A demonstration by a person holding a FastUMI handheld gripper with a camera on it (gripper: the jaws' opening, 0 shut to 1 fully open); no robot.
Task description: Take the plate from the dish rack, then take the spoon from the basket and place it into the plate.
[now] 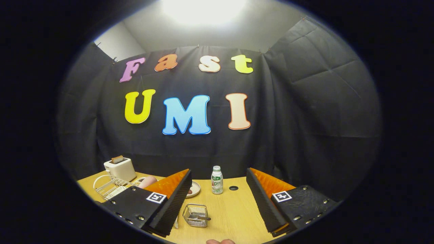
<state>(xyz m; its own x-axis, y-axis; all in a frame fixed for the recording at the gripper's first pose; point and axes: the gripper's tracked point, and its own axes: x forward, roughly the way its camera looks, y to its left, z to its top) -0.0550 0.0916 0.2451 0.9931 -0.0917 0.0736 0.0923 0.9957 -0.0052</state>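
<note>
Gripper view, fingers [218,203] apart, one basket [196,215], one spoon [199,217], one bottle [217,180]

Open gripper [217,206] above a wooden table [234,217], nothing between its fingers.

A small wire basket [195,215] with the spoon [200,217] sits between the fingers; a bottle [217,180] and plate [194,189] stand beyond, the dish rack [110,188] and toaster [119,168] off left.
</note>
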